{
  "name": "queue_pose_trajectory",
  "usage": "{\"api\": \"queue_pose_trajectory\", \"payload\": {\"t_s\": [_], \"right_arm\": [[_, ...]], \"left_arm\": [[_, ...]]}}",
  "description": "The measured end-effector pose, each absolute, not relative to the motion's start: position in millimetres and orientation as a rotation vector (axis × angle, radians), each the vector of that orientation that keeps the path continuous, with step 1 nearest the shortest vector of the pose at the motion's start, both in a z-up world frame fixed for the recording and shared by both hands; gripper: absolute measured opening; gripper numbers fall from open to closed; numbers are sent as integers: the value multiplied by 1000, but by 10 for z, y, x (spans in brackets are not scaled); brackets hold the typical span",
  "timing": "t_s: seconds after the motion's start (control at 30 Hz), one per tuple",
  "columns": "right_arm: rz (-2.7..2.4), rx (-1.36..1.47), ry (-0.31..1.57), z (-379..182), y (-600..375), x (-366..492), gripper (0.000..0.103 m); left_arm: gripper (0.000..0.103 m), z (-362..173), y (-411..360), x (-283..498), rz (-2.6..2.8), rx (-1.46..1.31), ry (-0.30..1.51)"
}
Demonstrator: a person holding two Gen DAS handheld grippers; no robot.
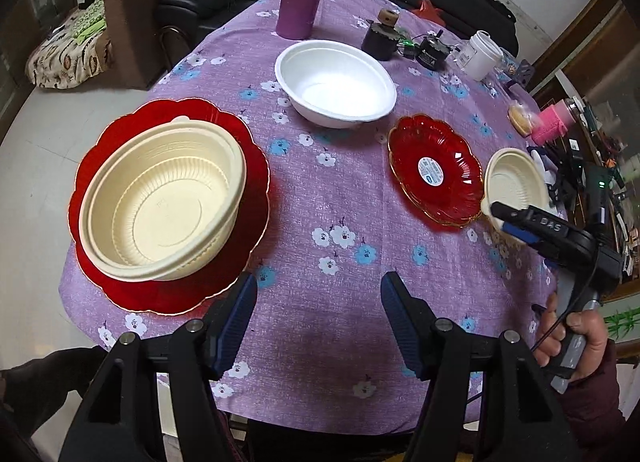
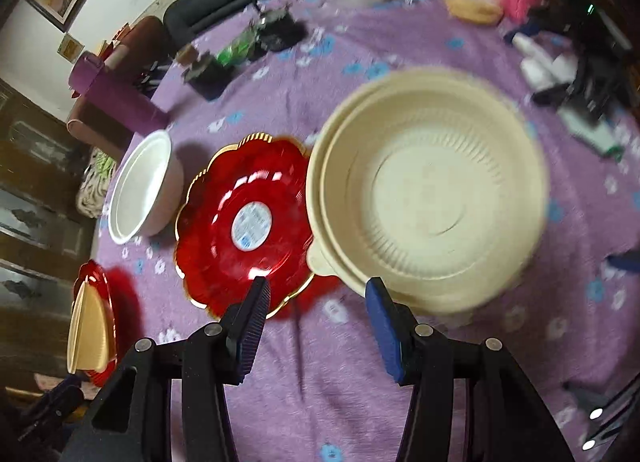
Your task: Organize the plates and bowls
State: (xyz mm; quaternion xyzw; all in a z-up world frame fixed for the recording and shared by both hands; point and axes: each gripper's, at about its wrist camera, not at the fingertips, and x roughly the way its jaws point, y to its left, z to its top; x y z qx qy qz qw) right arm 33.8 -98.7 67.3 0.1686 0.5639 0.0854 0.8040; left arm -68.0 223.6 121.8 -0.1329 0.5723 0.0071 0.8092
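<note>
The right gripper is hovering half-open and empty, with the cream bowl at 1 o'clock and the small red plate at 11, nearly touching. Closing now risks nudging the plate or pinching only the thin rim (it may flex). The bowl is resting upright on the surface, mouth up, round, no long axis. The left gripper is likewise half-open and empty.

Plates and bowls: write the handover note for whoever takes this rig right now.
Left gripper: open, empty, over the cloth.
Right gripper: open, empty, by the cream bowl.
Done: another cream bowl sits on the large red plate.
Left: the small red plate is bare; the cream bowl on the cloth touches its edge; the white bowl stands apart.
</note>
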Motion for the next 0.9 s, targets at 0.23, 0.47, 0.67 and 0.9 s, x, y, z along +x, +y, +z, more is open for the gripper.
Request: {"api": "queue_pose_trajectory", "payload": {"t_s": [0.23, 0.47, 0.67, 0.9], "right_arm": [[251, 335, 1131, 912, -830, 86, 54], [307, 409, 1301, 534, -857, -82, 54], [-41, 290, 1082, 903, -1507, -252, 56], [-306, 472, 1069, 684, -2132, -18, 60]], "left_arm": [[64, 1236, 2272, -783, 68, -310, 1217], [64, 1198, 2189, -796, 61, -323, 1226], [64, 1144, 2074, -760, 29, -315, 1241], [64, 1082, 1784, -626, -42, -264, 1269]]}}
